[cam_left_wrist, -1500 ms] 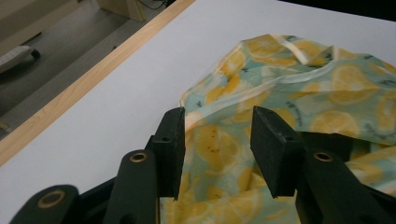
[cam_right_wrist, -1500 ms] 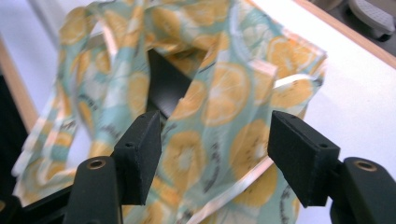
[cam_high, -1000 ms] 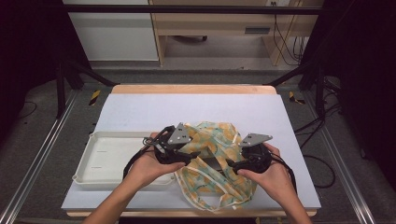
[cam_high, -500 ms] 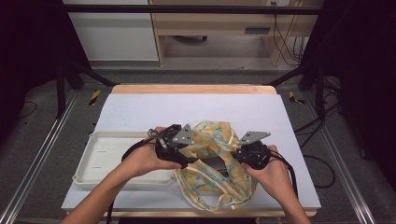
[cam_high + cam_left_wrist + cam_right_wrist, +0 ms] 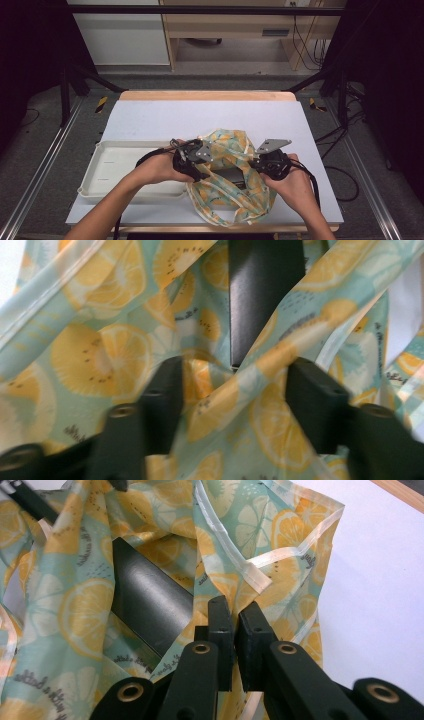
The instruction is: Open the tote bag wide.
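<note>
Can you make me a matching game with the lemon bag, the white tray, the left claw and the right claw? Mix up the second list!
Things:
1. lemon bag
2. white tray
3. left claw
4. right claw

States or places:
A. shut on the bag's edge
B. jaws apart, fabric between them, just been closing
C. on the table's left side, nothing in it
D. crumpled between both claws, with a dark flat thing inside

Pairs: 1-D, 2-C, 3-B, 4-A

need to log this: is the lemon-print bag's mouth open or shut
Open: the lemon-print bag gapes, showing a black object inside; the right gripper pinches its rim.
</note>
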A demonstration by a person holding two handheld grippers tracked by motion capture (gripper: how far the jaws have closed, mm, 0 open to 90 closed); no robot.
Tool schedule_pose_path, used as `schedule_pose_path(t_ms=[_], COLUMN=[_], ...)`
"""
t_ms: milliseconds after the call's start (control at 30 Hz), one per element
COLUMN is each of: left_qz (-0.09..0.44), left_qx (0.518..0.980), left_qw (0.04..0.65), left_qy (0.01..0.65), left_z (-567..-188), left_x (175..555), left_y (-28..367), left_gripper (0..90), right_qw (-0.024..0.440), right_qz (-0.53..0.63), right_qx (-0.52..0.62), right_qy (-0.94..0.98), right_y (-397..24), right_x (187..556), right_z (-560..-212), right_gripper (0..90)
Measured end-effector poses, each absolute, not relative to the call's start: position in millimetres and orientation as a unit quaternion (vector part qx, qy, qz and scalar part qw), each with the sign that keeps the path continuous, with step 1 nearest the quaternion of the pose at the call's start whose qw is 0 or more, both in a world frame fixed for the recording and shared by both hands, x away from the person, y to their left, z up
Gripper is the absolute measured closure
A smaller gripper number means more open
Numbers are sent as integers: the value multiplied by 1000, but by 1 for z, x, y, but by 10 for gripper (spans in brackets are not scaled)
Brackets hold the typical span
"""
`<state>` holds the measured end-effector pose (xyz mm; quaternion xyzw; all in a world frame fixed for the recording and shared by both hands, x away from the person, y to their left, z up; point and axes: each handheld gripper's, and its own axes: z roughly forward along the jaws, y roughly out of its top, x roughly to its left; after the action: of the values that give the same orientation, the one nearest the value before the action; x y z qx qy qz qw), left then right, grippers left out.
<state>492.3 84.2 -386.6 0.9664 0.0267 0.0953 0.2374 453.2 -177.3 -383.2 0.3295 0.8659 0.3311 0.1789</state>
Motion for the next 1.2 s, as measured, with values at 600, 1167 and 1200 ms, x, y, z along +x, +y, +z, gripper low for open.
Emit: schedule_pose_path(t_ms=[600,1167,1200], left_qz=[97,77,77], left_qx=[954,955,955], left_qw=[277,275,275], left_qy=[64,80,81], left_z=[-393,-422,-423], left_x=[420,402,402], left_y=[99,91,91], left_gripper=[900,900,900], right_qw=[202,224,223], right_qz=[323,299,298], right_qx=[340,381,384], right_qy=[860,846,845], right_y=[-191,-233,-237], right_x=[460,482,483], right_z=[-389,-400,-401], right_gripper=[898,900,900])
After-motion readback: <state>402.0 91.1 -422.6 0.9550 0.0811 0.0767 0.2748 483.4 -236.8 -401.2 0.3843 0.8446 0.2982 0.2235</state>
